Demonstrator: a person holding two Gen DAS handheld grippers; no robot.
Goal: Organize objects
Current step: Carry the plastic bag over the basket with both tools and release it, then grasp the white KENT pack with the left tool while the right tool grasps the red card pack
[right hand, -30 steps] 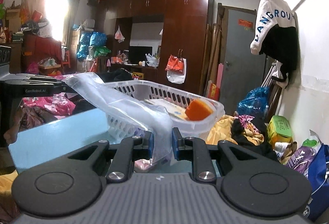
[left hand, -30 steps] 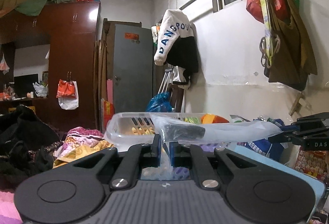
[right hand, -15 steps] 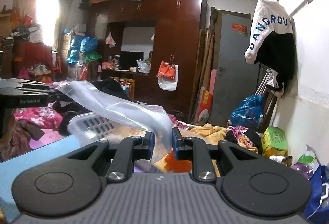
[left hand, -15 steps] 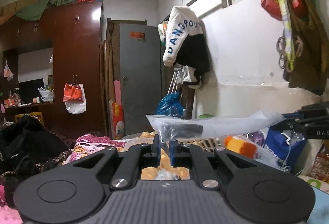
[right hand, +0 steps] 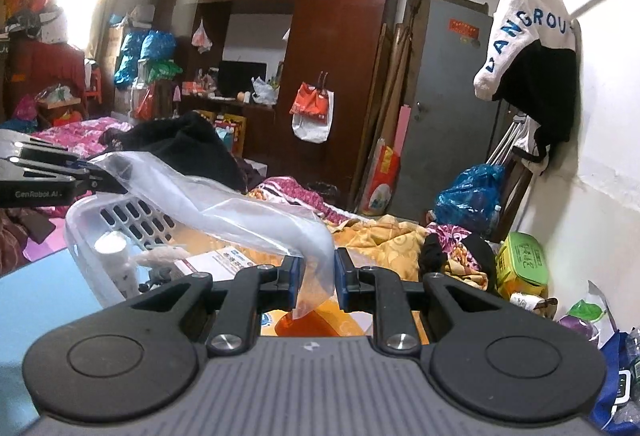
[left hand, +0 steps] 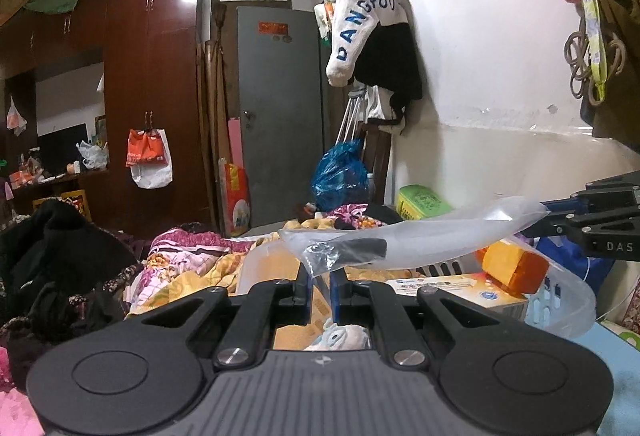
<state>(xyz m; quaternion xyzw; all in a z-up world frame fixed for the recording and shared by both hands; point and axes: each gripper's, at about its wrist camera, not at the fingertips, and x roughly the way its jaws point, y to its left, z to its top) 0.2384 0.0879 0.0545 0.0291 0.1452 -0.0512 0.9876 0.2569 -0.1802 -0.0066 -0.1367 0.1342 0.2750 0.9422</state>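
A clear plastic bag (left hand: 420, 232) with a dark object (left hand: 360, 248) inside hangs stretched between my two grippers, above a white slotted basket (right hand: 92, 212). My left gripper (left hand: 320, 282) is shut on one end of the bag. My right gripper (right hand: 318, 278) has its jaws slightly apart, with the other end of the bag (right hand: 256, 216) hanging loosely between them. The basket (left hand: 576, 300) holds an orange block (left hand: 516, 270), a printed box (left hand: 452, 286) and small white items (right hand: 116, 256). Each gripper shows at the edge of the other's view.
The basket sits on a light blue surface (right hand: 36, 288). Around it lie piled clothes and bedding (left hand: 188, 260). A dark wardrobe (right hand: 320, 56) and a grey door (left hand: 280, 108) stand behind. A green basket (right hand: 522, 260) and bags lie by the right wall.
Both grippers have risen and tilted down, so the basket's inside now shows below the bag. The right gripper's jaws have parted a little around the bag's end.
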